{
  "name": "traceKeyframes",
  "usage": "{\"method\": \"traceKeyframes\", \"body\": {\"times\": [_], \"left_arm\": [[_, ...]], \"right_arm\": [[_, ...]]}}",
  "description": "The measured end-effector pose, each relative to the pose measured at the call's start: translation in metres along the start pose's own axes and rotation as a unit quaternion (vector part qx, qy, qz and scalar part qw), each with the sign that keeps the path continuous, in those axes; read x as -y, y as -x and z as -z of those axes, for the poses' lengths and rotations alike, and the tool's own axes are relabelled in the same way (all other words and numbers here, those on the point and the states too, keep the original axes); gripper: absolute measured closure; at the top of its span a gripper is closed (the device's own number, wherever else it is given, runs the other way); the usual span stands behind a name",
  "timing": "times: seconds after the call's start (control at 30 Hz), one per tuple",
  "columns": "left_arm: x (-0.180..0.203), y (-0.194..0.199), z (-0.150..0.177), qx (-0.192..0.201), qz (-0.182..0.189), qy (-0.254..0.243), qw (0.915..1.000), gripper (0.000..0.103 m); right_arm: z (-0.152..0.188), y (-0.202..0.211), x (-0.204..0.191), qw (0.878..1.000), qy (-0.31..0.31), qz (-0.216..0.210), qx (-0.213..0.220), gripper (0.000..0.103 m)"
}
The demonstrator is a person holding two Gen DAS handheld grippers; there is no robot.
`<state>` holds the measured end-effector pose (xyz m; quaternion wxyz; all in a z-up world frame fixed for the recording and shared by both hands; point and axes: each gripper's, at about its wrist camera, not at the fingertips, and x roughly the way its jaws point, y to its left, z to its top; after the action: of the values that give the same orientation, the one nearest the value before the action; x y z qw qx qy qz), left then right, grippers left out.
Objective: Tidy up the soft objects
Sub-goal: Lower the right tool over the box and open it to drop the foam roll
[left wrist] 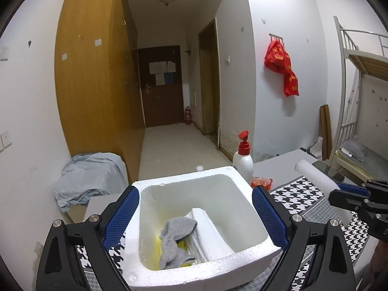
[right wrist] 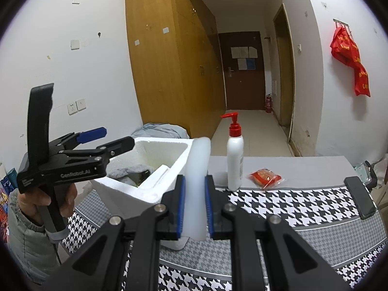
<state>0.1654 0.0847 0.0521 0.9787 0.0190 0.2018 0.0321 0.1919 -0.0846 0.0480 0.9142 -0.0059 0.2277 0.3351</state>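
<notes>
Foam is the story on your right: your right gripper [right wrist: 195, 208] is clamped on a white foam tube [right wrist: 197, 181], blue pads pressed against both its sides, the tube pointing up toward 12 o'clock in the right wrist view. From the left wrist camera that same foam tube [left wrist: 317, 181] shows out at 3 o'clock, held above the houndstooth cloth [left wrist: 305, 196].

Your left gripper [left wrist: 195, 215] hangs wide open with nothing between its fingers, and the white foam box [left wrist: 184, 177] sits framed between them. Inside the box, a grey sock [left wrist: 177, 237] lies crumpled at 6 o'clock, draped over something yellow and touching a white foam piece [left wrist: 208, 232] just to its right.

In the right wrist view, the left gripper [right wrist: 114, 140] sits at 9 o'clock over the foam box [right wrist: 135, 189]. A white pump bottle [right wrist: 234, 160] with a red top stands at 1 o'clock, and a red snack packet [right wrist: 265, 177] lies just beside it at 2 o'clock on the grey table [right wrist: 303, 167].
</notes>
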Motion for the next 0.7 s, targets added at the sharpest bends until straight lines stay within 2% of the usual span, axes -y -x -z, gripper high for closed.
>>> {"method": "traceKeyframes", "body": {"times": [0.43, 0.7], "left_arm": [[-0.014, 0.029, 0.0, 0.022, -0.028, 0.029, 0.9989, 0.008], [-0.025, 0.047, 0.009, 0.033, -0.079, 0.041, 0.9955, 0.006]], "right_arm": [[-0.01, -0.012, -0.018, 1.0, 0.015, -0.02, -0.004, 0.084], [-0.013, -0.025, -0.028, 0.999, 0.02, -0.026, -0.014, 0.084]]}}
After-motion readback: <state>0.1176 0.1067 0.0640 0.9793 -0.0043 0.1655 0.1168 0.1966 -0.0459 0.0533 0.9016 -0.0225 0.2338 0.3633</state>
